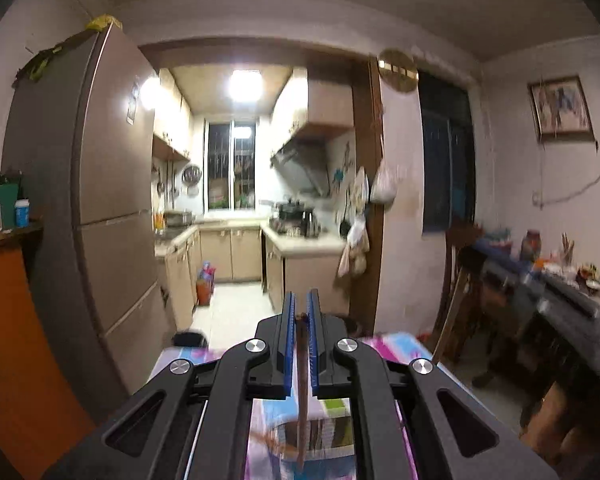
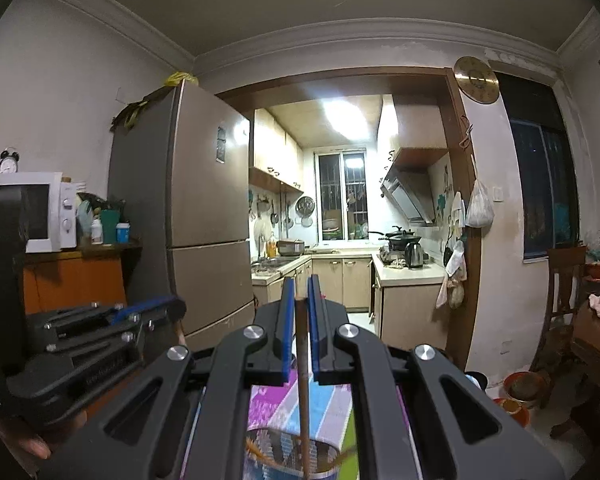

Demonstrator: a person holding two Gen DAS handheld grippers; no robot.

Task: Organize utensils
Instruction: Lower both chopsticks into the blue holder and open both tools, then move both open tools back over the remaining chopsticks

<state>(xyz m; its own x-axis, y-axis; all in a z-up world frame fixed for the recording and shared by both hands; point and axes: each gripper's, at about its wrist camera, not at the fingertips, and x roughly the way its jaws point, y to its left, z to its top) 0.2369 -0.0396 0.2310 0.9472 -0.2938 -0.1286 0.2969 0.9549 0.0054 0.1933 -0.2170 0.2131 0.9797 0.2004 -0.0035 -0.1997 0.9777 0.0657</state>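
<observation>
The left gripper (image 1: pixel 301 308), black with blue-lined fingers, was clamped on a thin, dark brown wooden chopstick (image 1: pixel 302 400) that hung straight down from between its pads. Its lower end reached into a shiny round metal holder (image 1: pixel 320 436) standing below on a tablecloth (image 1: pixel 396 344) striped in pink, purple and blue. The right gripper (image 2: pixel 300 300), of the same build, was likewise closed on a second slim brown chopstick (image 2: pixel 303 392), upright, its lower part dropping into the metal holder (image 2: pixel 268 452) seen under the fingers. That made two chopsticks, one in each gripper, and one holder. A few orange-brown sticks (image 2: pixel 256 450) leaned inside the holder; their number could not be told. In the right wrist view the left gripper (image 2: pixel 172 308) showed at the left edge, level with and close beside the right one. Beyond stood a tall brown refrigerator (image 2: pixel 204 200), a white microwave oven (image 2: pixel 40 212) on an orange cabinet (image 2: pixel 72 280), and a lit kitchen behind a doorway.
</observation>
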